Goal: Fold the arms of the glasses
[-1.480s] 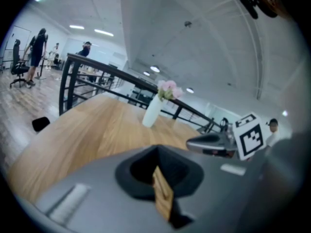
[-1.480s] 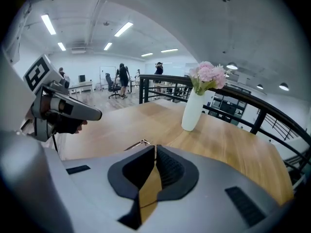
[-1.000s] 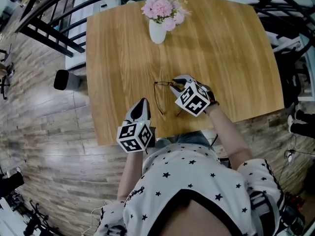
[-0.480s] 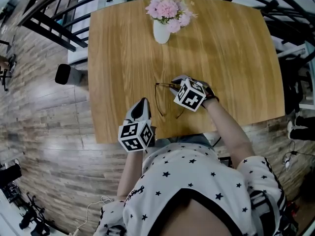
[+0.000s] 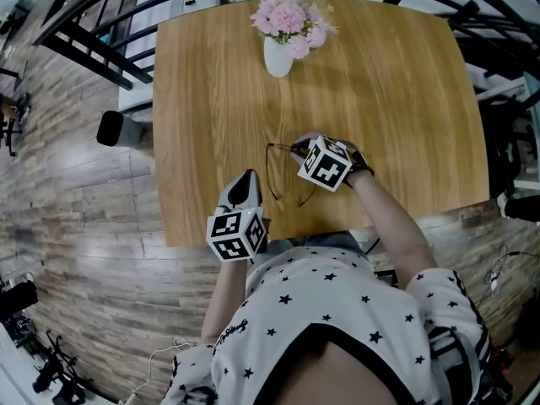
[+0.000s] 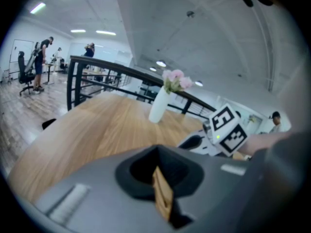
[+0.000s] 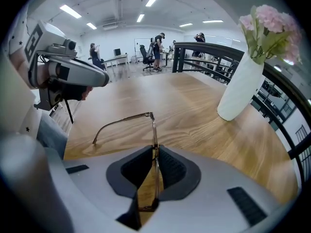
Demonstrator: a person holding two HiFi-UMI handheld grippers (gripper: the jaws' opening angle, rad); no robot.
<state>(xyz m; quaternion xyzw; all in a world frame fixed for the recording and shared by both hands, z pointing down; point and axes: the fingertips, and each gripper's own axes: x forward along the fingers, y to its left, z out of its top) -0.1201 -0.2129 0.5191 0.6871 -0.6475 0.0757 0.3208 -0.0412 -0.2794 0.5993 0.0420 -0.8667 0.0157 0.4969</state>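
Observation:
Thin-rimmed glasses rest on the wooden table near its front edge, both arms spread out toward me. My right gripper is shut on their front frame. In the right gripper view the frame runs straight between the pads, and one arm curves off to the left down to the wood. My left gripper hovers just left of the glasses, apart from them. It is shut with nothing in it; only table wood shows through its slit.
A white vase of pink flowers stands at the table's far side, also visible as the vase to the right in the right gripper view. A black railing runs behind and left. A dark stool sits on the floor at left.
My right gripper has sunk slightly toward the table and tilted, still holding the glasses. The left gripper has stayed put.

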